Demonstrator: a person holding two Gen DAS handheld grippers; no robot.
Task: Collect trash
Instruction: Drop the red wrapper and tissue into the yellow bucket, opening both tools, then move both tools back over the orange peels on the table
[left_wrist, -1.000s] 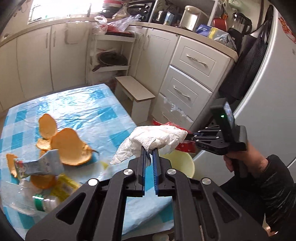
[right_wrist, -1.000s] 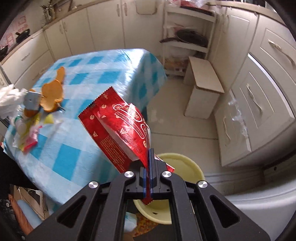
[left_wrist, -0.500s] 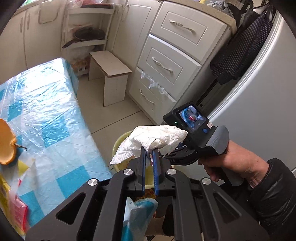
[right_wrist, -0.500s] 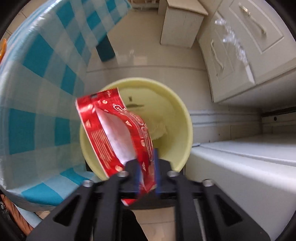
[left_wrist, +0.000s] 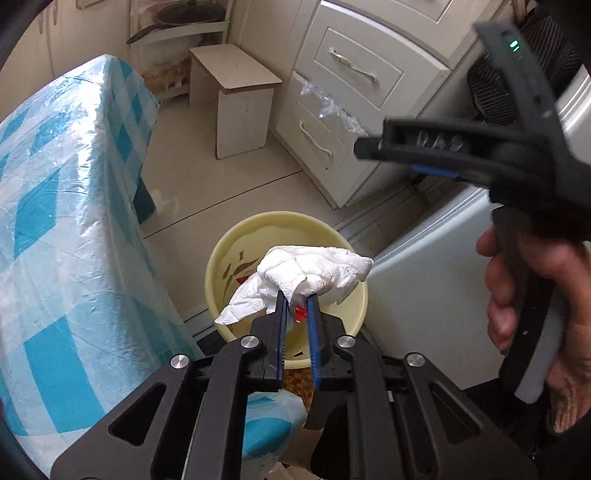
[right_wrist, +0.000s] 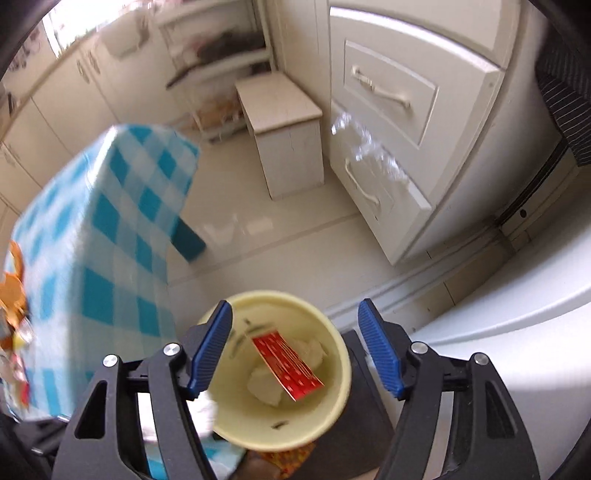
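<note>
My left gripper (left_wrist: 295, 301) is shut on a crumpled white paper towel (left_wrist: 306, 273) and holds it above the yellow bin (left_wrist: 221, 258) on the floor. My right gripper (right_wrist: 295, 325) is open and empty above the same yellow bin (right_wrist: 338, 343). A red snack wrapper (right_wrist: 288, 365) lies inside the bin on white paper. The right gripper also shows in the left wrist view (left_wrist: 369, 146), raised at the upper right. Orange peels (right_wrist: 13, 291) lie on the table at the left edge.
The table with a blue checked cloth (left_wrist: 55, 221) stands left of the bin. A small white stool (left_wrist: 240, 107) and white drawers (left_wrist: 351, 96) are behind it. A white fridge (left_wrist: 443, 277) stands right of the bin.
My right gripper opened, dropped the red wrapper into the bin and rose. My left gripper carried the paper towel from the table to above the bin.
</note>
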